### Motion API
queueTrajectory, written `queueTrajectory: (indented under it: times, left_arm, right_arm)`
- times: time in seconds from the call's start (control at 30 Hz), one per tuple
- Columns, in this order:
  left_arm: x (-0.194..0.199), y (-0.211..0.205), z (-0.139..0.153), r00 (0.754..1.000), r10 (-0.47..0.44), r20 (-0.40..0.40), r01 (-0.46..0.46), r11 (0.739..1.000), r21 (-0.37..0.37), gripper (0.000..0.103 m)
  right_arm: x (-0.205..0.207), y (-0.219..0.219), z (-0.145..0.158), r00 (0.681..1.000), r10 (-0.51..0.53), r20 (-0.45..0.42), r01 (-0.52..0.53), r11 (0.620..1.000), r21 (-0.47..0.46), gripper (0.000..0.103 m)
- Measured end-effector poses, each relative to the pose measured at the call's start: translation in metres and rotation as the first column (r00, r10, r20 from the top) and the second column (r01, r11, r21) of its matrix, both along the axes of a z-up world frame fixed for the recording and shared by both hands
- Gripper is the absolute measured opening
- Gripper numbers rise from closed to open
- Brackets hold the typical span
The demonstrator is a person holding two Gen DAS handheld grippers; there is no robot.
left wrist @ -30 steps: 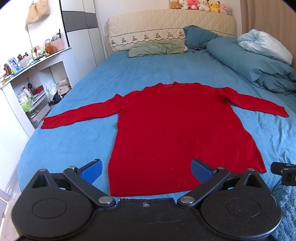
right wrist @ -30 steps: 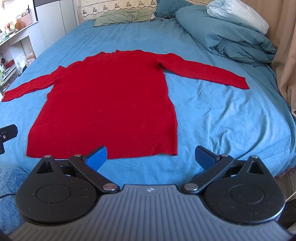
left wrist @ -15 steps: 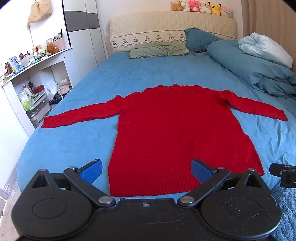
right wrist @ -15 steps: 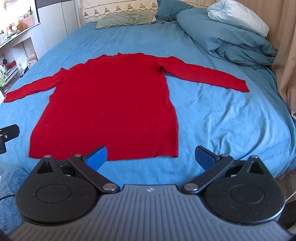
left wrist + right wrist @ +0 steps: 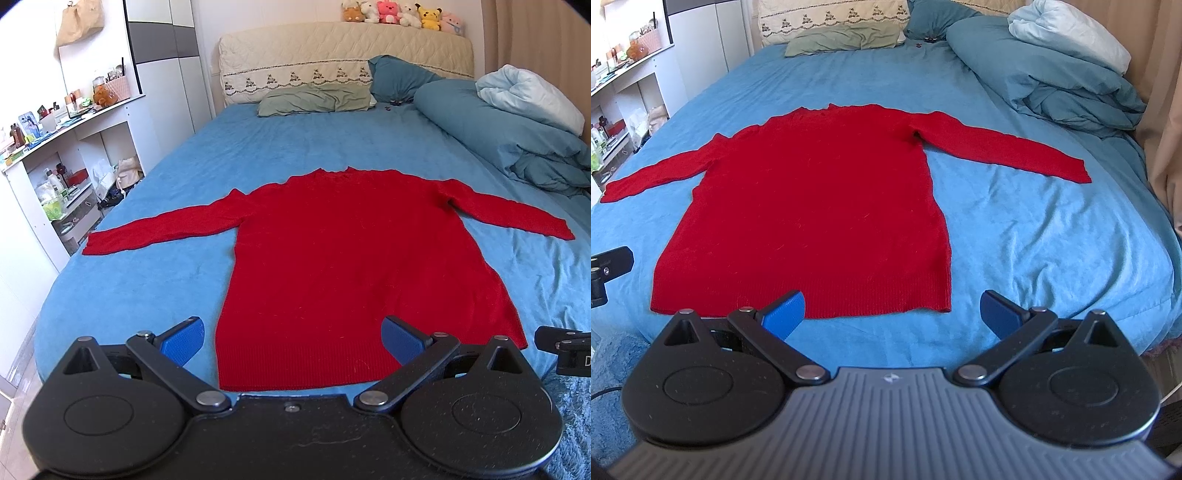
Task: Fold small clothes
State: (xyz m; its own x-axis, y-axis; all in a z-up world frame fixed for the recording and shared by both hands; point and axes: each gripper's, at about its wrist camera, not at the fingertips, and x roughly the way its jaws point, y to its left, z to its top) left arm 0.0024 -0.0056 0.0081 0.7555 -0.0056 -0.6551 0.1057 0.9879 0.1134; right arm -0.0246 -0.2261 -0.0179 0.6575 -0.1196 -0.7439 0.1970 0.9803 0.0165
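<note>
A red long-sleeved sweater (image 5: 351, 258) lies flat on the blue bed sheet (image 5: 147, 280), neck away from me, both sleeves spread out sideways. It also shows in the right wrist view (image 5: 820, 206). My left gripper (image 5: 293, 339) is open and empty, held above the foot of the bed in front of the sweater's hem. My right gripper (image 5: 892, 314) is open and empty, in front of the hem's right corner. Neither gripper touches the sweater.
A heaped blue duvet (image 5: 509, 136) with a pale blanket lies at the far right. Pillows (image 5: 317, 99) and a padded headboard (image 5: 343, 51) are at the far end. White shelves (image 5: 62, 155) with clutter stand left of the bed. A beige curtain (image 5: 1163, 110) hangs at the right.
Both views have tilted slightly, so the sweater sits a little lower in the frames. The sweater has not moved and both grippers have stayed open.
</note>
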Motion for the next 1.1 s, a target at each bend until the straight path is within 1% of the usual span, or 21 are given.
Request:
queueTrajectory:
  times: [1.1]
  left_arm:
    - [-0.0005, 0.0008, 0.0040, 1.000, 0.001, 0.005, -0.001, 1.000, -0.002, 0.103]
  right_arm:
    - [0.0014, 0.0021, 0.0020, 1.000, -0.001, 0.003, 0.001, 1.000, 0.004, 0.103]
